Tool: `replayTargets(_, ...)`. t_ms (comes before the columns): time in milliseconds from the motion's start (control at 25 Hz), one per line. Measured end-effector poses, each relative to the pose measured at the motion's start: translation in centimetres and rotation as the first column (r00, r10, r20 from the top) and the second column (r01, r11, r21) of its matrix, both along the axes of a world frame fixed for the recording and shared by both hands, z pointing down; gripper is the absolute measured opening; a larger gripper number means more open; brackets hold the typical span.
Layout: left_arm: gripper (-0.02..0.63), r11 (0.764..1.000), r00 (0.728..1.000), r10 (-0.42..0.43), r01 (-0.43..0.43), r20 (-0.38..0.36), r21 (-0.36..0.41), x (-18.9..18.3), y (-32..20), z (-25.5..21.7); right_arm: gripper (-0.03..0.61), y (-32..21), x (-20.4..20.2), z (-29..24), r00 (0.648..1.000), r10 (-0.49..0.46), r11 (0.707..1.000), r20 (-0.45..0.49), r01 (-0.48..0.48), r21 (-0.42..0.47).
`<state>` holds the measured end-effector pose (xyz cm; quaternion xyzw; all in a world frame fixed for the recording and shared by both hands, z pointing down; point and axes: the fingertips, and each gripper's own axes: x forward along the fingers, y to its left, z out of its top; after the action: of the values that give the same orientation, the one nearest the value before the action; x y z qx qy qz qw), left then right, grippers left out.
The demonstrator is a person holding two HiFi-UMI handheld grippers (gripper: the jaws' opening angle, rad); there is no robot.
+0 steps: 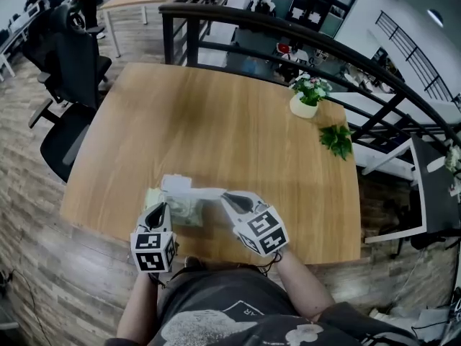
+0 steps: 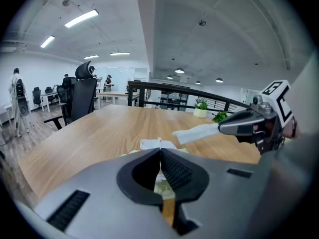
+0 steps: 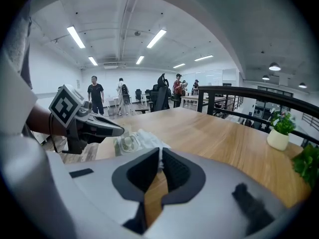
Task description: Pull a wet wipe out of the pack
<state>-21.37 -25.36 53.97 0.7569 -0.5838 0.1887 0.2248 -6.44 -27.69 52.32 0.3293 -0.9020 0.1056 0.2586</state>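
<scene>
A pale green wet wipe pack [image 1: 176, 209] lies near the front edge of the wooden table [image 1: 216, 121]. A white wipe [image 1: 198, 190] stretches from the pack's top toward the right. My right gripper [image 1: 225, 195] is shut on the far end of the wipe and holds it a little above the table. The left gripper view shows that wipe [image 2: 197, 132] pinched in the right gripper's tips [image 2: 222, 128]. My left gripper [image 1: 160, 207] is shut, with its tips at the left end of the pack. From the right gripper view, the pack [image 3: 127, 144] sits beside the left gripper [image 3: 121, 131].
A white pot with flowers [image 1: 306, 96] and a loose green sprig [image 1: 336, 139] sit at the table's far right. A black railing [image 1: 288, 34] runs behind the table. An office chair [image 1: 68, 71] stands to the left. People stand far off in the room.
</scene>
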Motion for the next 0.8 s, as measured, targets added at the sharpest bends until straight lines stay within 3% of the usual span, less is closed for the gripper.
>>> replayTargets(320, 0.018, 0.999, 0.999, -0.033, 0.034, 0.038, -0.024, 1.3, 0.6, 0.6, 0.035, 0.5, 2.8, -1.1, 1.000, 0.004, 1.000, 0.028, -0.005, 0.010)
replayTargets(680, 0.021, 0.995, 0.993, -0.103, 0.101, 0.060, 0.026, 2.6, 1.9, -1.2, 0.035, 1.6, 5.3, -2.1, 0.998, -0.017, 1.000, 0.065, 0.016, 0.015)
replayTargets(800, 0.084, 0.995, 0.994, -0.099, 0.097, 0.056, 0.029, 3.5, 2.7, -1.7, 0.035, 2.1, 6.0, -2.5, 0.997, -0.028, 0.999, 0.073, 0.027, 0.022)
